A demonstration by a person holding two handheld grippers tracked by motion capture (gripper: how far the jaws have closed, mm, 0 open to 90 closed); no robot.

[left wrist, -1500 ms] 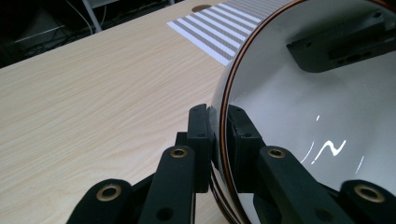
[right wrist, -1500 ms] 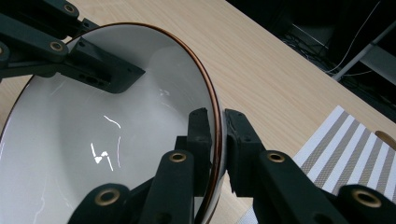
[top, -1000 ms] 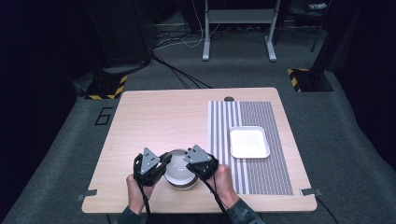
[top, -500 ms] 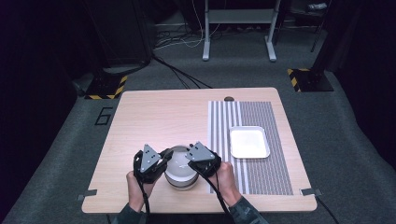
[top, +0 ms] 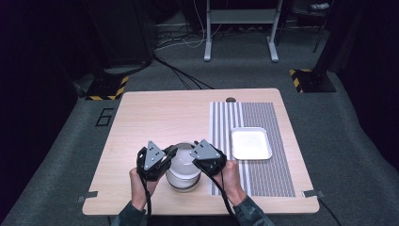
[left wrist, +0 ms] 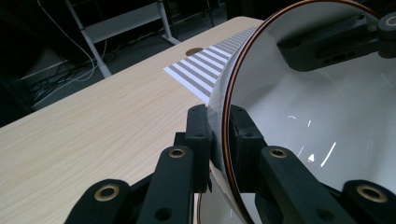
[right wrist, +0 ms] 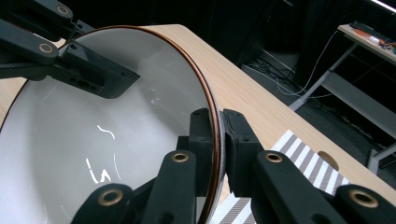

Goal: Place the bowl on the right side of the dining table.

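Observation:
A white bowl with a thin brown rim stands near the front edge of the wooden table. My left gripper is shut on the bowl's left wall, its jaws pinching the rim. On the opposite side my right gripper is shut on the right wall, rim between its jaws. The bowl's inside looks bare and glossy. Each gripper view shows the other gripper across the bowl.
A grey-and-white striped mat covers the table's right part, with a white rectangular tray on it. A small round hole lies at the table's far edge. Stand legs and cables sit on the floor behind.
Both grippers and the bowl between them have shifted slightly toward the front of the table, still clamped on its rim.

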